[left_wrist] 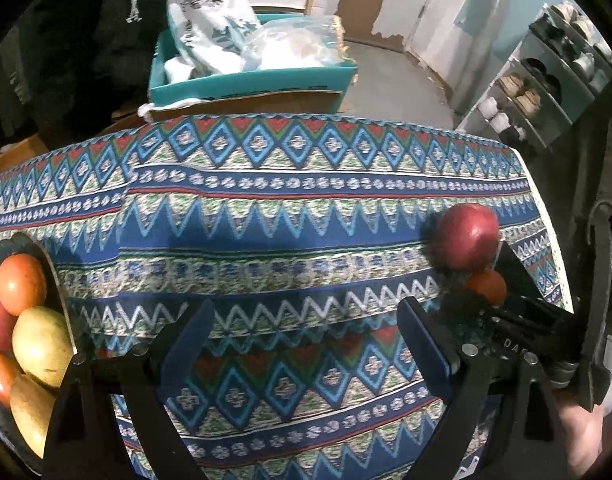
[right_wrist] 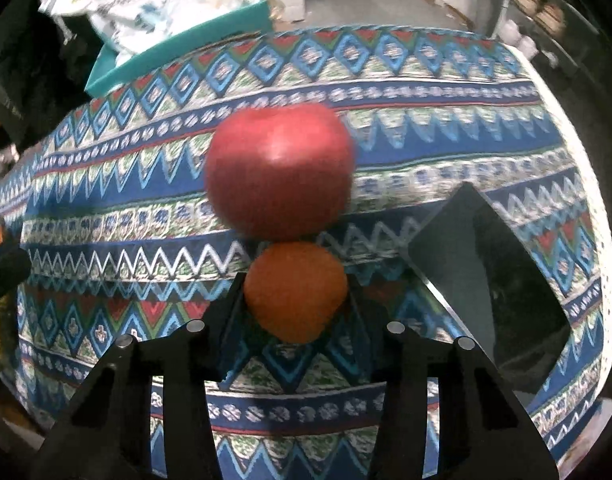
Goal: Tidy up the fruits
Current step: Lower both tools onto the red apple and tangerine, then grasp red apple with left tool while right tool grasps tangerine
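right wrist shows right gripper (right_wrist: pixel 296 292) fingers clamped on orange (right_wrist: pixel 296 290), touching apple (right_wrist: pixel 280 170), which may roll off counter (right_wrist: pixel 425 92); left gripper (left_wrist: pixel 306 340) fingers apart.

The black two-finger right gripper (right_wrist: pixel 296 300) is being held clamped on a small orange fruit (right_wrist: pixel 296 290); the black left gripper (left_wrist: pixel 306 336) is being held spread, empty.
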A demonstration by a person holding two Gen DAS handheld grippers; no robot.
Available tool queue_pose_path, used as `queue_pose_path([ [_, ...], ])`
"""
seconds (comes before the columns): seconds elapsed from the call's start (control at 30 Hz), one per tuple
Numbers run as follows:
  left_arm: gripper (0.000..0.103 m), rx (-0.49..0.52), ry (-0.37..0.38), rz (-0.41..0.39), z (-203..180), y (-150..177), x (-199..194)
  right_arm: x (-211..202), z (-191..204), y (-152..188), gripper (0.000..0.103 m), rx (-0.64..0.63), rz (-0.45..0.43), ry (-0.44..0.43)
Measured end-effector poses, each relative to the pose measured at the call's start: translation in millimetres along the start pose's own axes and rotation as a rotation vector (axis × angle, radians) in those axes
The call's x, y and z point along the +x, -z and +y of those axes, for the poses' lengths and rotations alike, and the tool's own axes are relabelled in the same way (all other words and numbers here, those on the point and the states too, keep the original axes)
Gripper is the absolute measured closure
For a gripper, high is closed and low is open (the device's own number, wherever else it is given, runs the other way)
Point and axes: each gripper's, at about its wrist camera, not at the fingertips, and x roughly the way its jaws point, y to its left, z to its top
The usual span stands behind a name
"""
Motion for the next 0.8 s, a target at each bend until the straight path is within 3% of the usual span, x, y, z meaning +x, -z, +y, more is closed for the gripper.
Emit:
queue_pose_path([
  [0.27, 0.009, 0.078, 0.059, -0.01, -44.3, -17.2, 3.1, -35.2, -35.8, -8.3, 0.058, 0.052, -0.082, 0.084],
  [0.8, 0.009, 0.291, 0.102, 0.056, -136.5, -17.3, 49.9, -51.6, -86.3, 0.6, 0.058, 0.151, -0.113, 0.115],
])
